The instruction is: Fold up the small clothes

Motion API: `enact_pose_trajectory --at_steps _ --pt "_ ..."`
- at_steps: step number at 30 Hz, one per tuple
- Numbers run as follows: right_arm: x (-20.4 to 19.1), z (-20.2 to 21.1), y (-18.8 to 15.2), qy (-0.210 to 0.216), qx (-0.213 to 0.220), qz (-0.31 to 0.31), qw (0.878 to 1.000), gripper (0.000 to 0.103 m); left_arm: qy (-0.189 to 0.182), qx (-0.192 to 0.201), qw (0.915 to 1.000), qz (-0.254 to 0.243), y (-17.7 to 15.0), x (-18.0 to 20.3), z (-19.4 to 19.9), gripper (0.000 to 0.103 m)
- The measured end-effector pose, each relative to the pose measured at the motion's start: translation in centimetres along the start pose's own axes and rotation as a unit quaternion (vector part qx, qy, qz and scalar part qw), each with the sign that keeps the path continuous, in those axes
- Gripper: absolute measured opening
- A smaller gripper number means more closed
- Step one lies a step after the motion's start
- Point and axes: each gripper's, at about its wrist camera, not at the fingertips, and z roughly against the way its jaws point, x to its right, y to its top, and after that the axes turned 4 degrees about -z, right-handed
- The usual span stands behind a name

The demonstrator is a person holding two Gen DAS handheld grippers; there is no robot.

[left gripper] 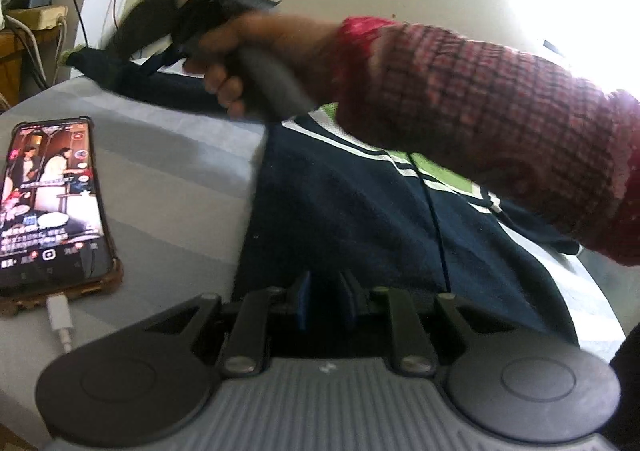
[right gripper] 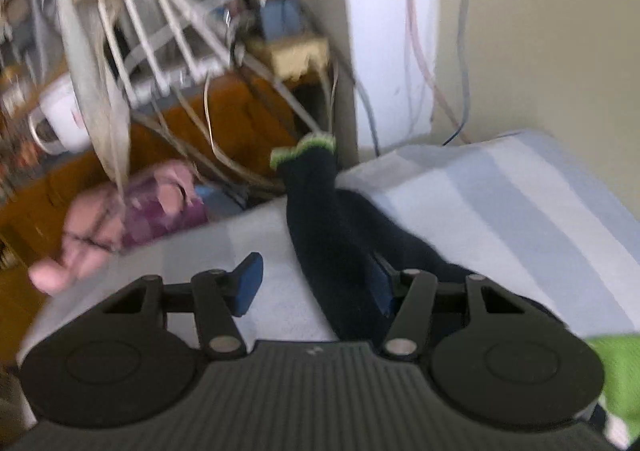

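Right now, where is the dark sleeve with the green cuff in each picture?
Left wrist view: the sleeve is far, upper left, at the bed's back edge, past the right gripper.
Right wrist view: it runs up the middle, cuff on top.
Shared landmark: the striped bedsheet.

A home bedroom: striped bedsheet (left gripper: 168, 171), charging phone (left gripper: 52, 207), cluttered wooden shelf (right gripper: 224, 119).
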Motion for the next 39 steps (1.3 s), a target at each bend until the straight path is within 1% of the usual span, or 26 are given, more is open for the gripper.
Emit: enact_pose_trajectory --at_steps 1,2,3,4,6,8,9,10,12,15,18,19,20,21,22,23,24,27,28,30,32,34,35,37,38,39 --pt "-0.4 -0.3 -0.2 -0.026 0.01 0.02 0.999 0.011 0.001 0.0 1.0 0.002 0.0 0.0 0.1 0.017" --pt "-0.5 -0.3 0.1 -0.028 0.007 0.026 0.999 0.011 0.002 0.001 1.0 0.004 0.0 -0.1 0.2 0.017" --pt "0.0 0.4 0.6 -0.02 0.013 0.008 1.0 0.011 0.002 0.002 1.0 0.006 0.1 -0.1 0.2 0.017" --pt "0.7 1.7 1.2 -0.007 0.033 -0.009 0.999 0.011 0.002 0.003 1.0 0.008 0.1 -0.2 0.3 0.017" --pt "2.7 5.8 2.9 0.025 0.093 -0.045 0.994 0.011 0.002 0.005 1.0 0.007 0.3 -0.1 0.6 0.017" --pt "5.5 11.1 4.0 0.059 0.158 -0.087 0.982 0.011 0.005 0.013 0.9999 0.0 0.8 0.0 0.9 0.017" --pt "6.8 13.7 4.1 0.066 0.188 -0.099 0.975 0.011 0.007 0.018 0.9998 -0.004 1.1 0.1 1.1 0.017" --pt "8.1 16.3 3.9 0.068 0.217 -0.109 0.968 0.011 0.007 0.024 0.9996 -0.008 1.6 0.1 1.3 0.017" --pt "11.0 21.4 2.0 0.052 0.263 -0.131 0.954 0.011 0.007 0.038 0.9992 -0.013 2.5 0.1 1.7 0.018" --pt "15.3 26.6 -3.4 0.0 0.294 -0.169 0.941 0.011 0.004 0.053 0.9985 -0.014 4.6 -0.1 1.8 0.023" --pt "18.6 29.4 -11.5 -0.069 0.298 -0.213 0.928 0.012 0.016 0.057 0.998 -0.021 7.6 -0.1 1.1 0.027" --pt "19.5 29.8 -14.4 -0.09 0.291 -0.232 0.924 0.017 0.023 0.058 0.9977 -0.027 8.7 0.1 0.6 0.028" --pt "20.3 29.7 -17.4 -0.114 0.269 -0.257 0.921 0.02 0.03 0.059 0.9972 -0.034 9.8 0.1 0.1 0.032" --pt "21.2 29.2 -20.1 -0.129 0.232 -0.281 0.922 0.037 0.037 0.059 0.9969 -0.037 11.2 0.1 -0.7 0.039" --pt "22.0 28.9 -22.6 -0.14 0.202 -0.299 0.922 0.051 0.037 0.056 0.9972 -0.033 12.7 -0.1 -1.6 0.042" --pt "22.7 29.0 -24.8 -0.151 0.19 -0.316 0.917 0.051 0.029 0.052 0.9979 -0.027 14.1 -0.5 -2.6 0.047" --pt "23.4 29.5 -26.6 -0.157 0.19 -0.335 0.91 0.051 0.018 0.045 0.9987 -0.017 15.8 -0.9 -4.0 0.048" --pt "25.6 31.9 -29.6 -0.156 0.224 -0.394 0.878 0.051 0.016 0.011 0.9998 0.008 19.9 -2.3 -9.4 0.053" --pt "26.2 32.7 -30.1 -0.155 0.235 -0.402 0.871 0.051 0.016 -0.003 0.9998 0.01 20.9 -2.8 -11.4 0.054" --pt "26.9 33.4 -30.1 -0.156 0.245 -0.402 0.869 0.051 0.017 -0.04 0.9988 0.023 22.1 -4.2 -15.7 0.059" --pt "27.5 33.5 -30.0 -0.162 0.237 -0.396 0.872 0.054 0.004 -0.078 0.9954 0.056 22.4 -5.8 -19.1 0.059" --pt "28.4 33.0 -30.0 -0.173 0.224 -0.394 0.875 0.063 -0.023 -0.103 0.9906 0.087 22.0 -6.8 -21.7 0.059" --pt "28.8 32.6 -29.9 -0.175 0.217 -0.394 0.876 0.064 -0.027 -0.108 0.9896 0.091 21.8 -7.0 -22.5 0.058" --pt "29.4 30.9 -29.4 -0.172 0.193 -0.395 0.882 0.064 -0.027 -0.102 0.9907 0.086 21.0 -6.6 -23.5 0.039" --pt "29.8 30.1 -29.1 -0.167 0.177 -0.392 0.887 0.06 -0.03 -0.101 0.991 0.083 21.0 -6.4 -23.8 0.014" --pt "29.7 29.4 -28.7 -0.179 0.169 -0.377 0.893 0.036 -0.031 -0.094 0.9921 0.078 21.5 -6.0 -23.8 0.013"
